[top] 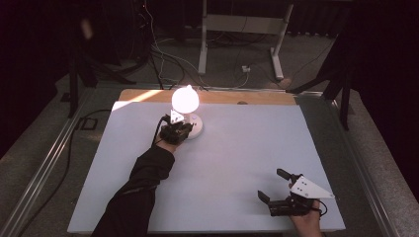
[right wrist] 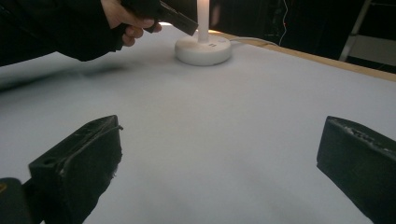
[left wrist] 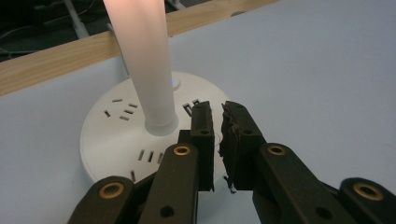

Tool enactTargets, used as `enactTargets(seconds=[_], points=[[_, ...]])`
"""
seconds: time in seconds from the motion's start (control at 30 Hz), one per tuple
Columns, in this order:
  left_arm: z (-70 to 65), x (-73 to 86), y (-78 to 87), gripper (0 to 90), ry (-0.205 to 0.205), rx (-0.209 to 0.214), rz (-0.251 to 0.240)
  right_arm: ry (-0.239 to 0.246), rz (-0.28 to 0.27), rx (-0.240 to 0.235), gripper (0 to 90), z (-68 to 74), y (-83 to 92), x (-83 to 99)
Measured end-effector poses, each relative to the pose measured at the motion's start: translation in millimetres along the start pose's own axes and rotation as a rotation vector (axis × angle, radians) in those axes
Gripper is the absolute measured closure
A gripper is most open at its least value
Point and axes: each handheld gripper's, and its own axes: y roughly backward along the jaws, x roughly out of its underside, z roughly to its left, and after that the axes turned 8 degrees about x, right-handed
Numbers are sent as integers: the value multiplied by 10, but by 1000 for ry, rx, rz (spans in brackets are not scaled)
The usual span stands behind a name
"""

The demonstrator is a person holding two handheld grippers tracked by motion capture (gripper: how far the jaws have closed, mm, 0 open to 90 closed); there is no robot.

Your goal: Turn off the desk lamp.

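Observation:
A lit white lamp with a glowing bulb stands on a round white base at the back of the table. In the left gripper view its stem rises from the base, which has socket slots in it. My left gripper hovers over the base's near edge; its jaws stand almost together, with nothing between them. My right gripper rests low at the table's front right, open, with bare table between its jaws. In the right gripper view the lamp base sits far off.
A white sheet covers the table, with a wooden strip along the far edge. A white cable leaves the lamp base over that edge. Dark floor with cables and a stand's legs lies beyond.

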Motion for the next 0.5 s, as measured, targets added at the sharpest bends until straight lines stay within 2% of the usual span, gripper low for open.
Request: enactTargets(seconds=[0.13, 0.3, 0.5], points=[[16, -4, -34, 900, 7, 4, 5, 1, 0, 0, 0, 0, 0, 0], [40, -10, -71, 900, 7, 35, 7, 1, 2, -1, 0, 1, -1, 1], [55, -12, -124, 900, 3, 22, 23, 1, 4, -3, 0, 2, -2, 2]])
